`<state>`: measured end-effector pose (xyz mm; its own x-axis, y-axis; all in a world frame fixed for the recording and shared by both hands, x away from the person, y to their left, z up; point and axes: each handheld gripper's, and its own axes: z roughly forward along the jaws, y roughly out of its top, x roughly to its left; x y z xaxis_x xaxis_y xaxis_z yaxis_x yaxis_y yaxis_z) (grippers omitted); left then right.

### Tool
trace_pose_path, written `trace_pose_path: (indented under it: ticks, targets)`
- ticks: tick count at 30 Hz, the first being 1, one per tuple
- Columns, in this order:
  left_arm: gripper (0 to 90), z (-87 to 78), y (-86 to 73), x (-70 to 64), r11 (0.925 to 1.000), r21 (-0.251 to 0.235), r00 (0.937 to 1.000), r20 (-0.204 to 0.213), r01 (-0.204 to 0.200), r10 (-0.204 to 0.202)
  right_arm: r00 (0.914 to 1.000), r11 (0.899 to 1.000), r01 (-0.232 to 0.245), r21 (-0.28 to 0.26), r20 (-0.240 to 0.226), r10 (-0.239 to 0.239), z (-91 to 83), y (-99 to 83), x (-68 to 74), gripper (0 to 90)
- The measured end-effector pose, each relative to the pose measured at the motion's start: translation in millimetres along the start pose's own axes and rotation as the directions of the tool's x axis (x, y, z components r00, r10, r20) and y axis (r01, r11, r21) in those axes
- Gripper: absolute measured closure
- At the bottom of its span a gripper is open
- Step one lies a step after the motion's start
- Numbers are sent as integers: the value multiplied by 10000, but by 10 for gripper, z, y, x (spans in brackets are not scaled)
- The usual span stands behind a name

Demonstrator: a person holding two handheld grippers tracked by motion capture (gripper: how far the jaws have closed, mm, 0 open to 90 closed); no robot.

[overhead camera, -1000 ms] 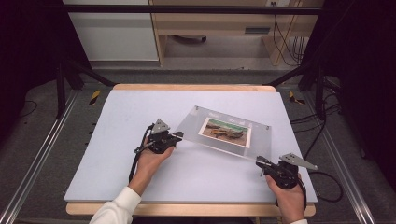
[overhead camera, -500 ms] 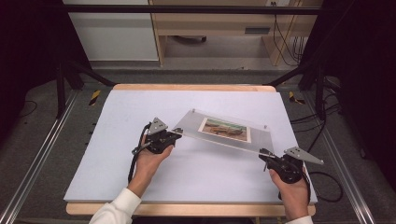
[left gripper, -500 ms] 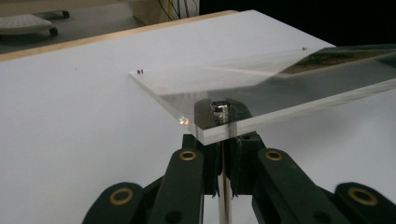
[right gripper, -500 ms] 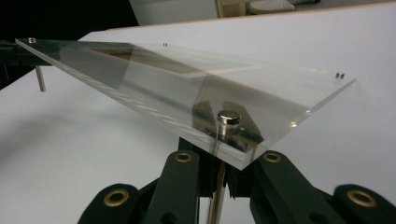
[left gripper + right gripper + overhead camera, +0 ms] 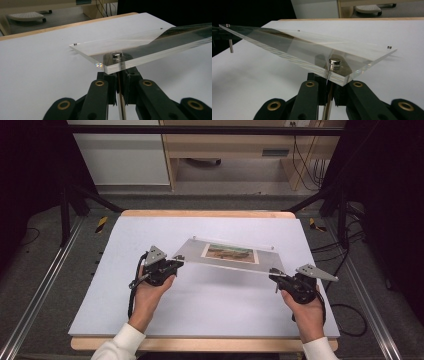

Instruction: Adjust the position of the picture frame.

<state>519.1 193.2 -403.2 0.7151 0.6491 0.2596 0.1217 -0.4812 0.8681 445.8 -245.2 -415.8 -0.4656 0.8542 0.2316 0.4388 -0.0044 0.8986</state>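
Fingers (image 5: 110, 82) of both our grippers clench the near corner posts under the stiff, slippery, scratch-prone acrylic frame (image 5: 227, 254), raised above the worktop (image 5: 210, 310).

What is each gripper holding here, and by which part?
Both hold the clear acrylic picture frame: left gripper and right gripper each shut on a metal corner pin below its near edge.

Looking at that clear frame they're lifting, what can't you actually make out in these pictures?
- Picture inside the acrylic frame: too small in the high view to tell its subject.
- Metal pin under the frame's corner: in the left gripper view the black jaws hide its lower end.
- Frame's far right part: cut off by the left gripper view's edge.
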Motion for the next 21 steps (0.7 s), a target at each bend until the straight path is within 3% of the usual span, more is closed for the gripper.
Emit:
trace_pose_path:
  ticks: [4,6,10,16,21]
  targets:
    - [825,-66,-28,45,10000,-41,9999,-147,15,-16,9999,10000,74,-22,-145,-74,71,59,31,836]
    - [827,-146,-60,78,9998,-137,9990,-425,148,-154,9995,9997,236,-20,-224,-237,144,102,76,835]
    - [828,-212,-98,85,9972,-296,9940,-832,686,-709,9983,9989,468,-48,-339,-469,215,144,116,834]
    - [826,-341,-150,119,9982,-330,9925,-1096,505,-538,9972,9986,524,-120,-531,-530,342,214,204,836]
    - [825,-447,-251,95,9965,-332,9870,-1393,763,-802,9963,9982,593,-10,-616,-593,444,199,240,837]
